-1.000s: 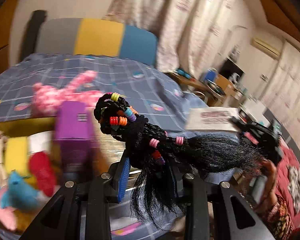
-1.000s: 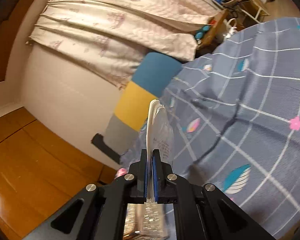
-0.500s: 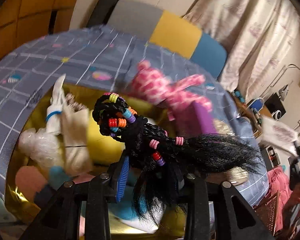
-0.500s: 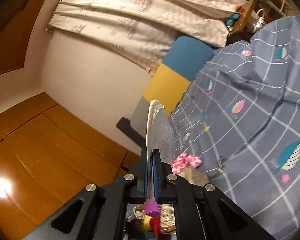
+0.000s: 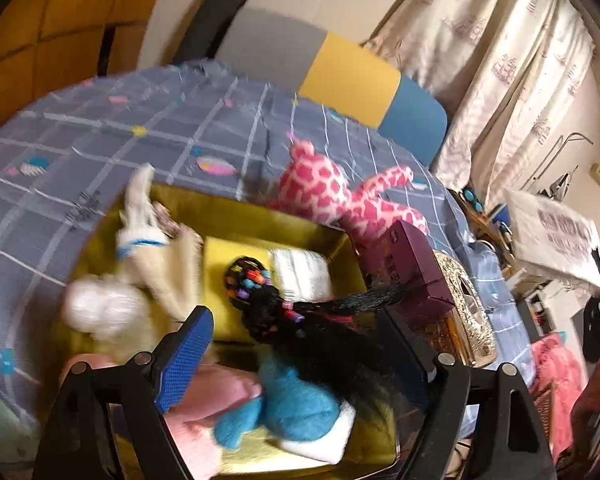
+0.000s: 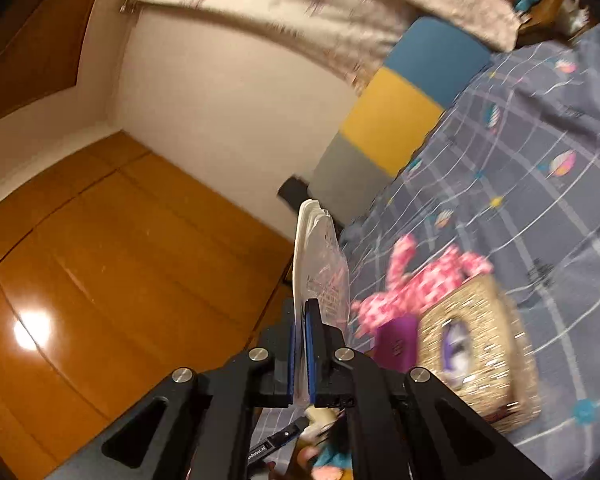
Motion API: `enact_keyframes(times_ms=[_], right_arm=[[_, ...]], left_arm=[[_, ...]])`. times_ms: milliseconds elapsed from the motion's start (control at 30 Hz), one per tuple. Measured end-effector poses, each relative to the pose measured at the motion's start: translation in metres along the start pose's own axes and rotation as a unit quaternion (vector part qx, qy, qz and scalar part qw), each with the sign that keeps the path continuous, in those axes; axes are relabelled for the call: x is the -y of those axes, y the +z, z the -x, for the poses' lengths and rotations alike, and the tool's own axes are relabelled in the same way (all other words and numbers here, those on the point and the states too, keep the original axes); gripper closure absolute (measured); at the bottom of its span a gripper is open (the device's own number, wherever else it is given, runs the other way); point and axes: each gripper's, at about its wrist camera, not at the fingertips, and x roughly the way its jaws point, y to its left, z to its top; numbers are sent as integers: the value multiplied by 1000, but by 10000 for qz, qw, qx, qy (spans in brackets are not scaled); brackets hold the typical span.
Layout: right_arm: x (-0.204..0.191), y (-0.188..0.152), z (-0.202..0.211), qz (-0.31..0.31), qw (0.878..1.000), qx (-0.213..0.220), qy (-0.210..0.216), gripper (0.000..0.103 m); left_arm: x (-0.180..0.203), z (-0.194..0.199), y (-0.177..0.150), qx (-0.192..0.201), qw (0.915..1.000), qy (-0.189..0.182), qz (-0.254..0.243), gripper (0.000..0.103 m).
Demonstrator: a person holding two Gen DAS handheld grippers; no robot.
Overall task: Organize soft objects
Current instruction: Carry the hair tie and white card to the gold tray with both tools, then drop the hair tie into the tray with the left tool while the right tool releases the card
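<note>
your left gripper (image 5: pixel 296 344) has just sprung wide; both pads stand spread and clear of the black braided hairpiece (image 5: pixel 296 312). the hairpiece sits between the jaws over the yellow bin (image 5: pixel 260 208), blurred, so you cannot tell whether it rests on the contents or is in the air. its long axis runs from upper left to lower right in the left wrist view: the coiled, beaded end points up-left toward the bin's middle, the loose hair trails down-right, with one wisp stretching right toward the purple box (image 5: pixel 408 268).

under it in the bin lie a blue plush (image 5: pixel 296 404), a pink soft item (image 5: pixel 216 392), white plush pieces (image 5: pixel 140 248) and a folded white cloth (image 5: pixel 300 272). a pink spotted plush (image 5: pixel 340 196) lies on the grey checked bedspread (image 5: pixel 100 140) at the bin's far rim. a woven gold box (image 5: pixel 460 308) stands right of the purple one.

your right gripper (image 6: pixel 302 344) is pressed together, pinching a flat clear plastic packet (image 6: pixel 320 264) that stands edge-on, its long axis along the fingers.
</note>
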Motion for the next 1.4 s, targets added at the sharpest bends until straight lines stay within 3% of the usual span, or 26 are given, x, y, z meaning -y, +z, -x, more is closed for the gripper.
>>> enact_keyframes(times_ms=[133, 333, 500, 800, 1000, 1067, 1133, 1200, 1400], right_arm=[[-12, -19, -40, -7, 9988, -428, 227, 98], [-22, -52, -112, -45, 9923, -1161, 425, 98], [-24, -86, -171, -63, 9839, -1753, 341, 98], [3, -133, -251, -162, 9649, -2580, -463, 98], [12, -136, -276, 297, 9542, -2663, -1329, 92], [10, -135, -284, 739, 9457, -2666, -1705, 84], [8, -137, -290, 1158, 9348, -2706, -1990, 69], [5, -144, -298, 1535, 9246, -2772, -2114, 39], [-25, -160, -289, 2403, 9114, -2609, -2087, 6]], left_arm=[[-7, 17, -11, 211, 9997, 153, 39, 19], [-24, 32, -28, 153, 9991, 202, 345, 19], [-36, 40, -39, 122, 9983, 324, 465, 19], [-46, 55, -44, 194, 9975, 377, 559, 19], [-42, 61, -46, 264, 9972, 439, 542, 19], [-41, 63, -47, 276, 9970, 493, 532, 20], [-38, 67, -49, 348, 9965, 568, 498, 20], [-37, 69, -49, 407, 9959, 675, 444, 20], [-35, 76, -49, 492, 9942, 865, 398, 20]])
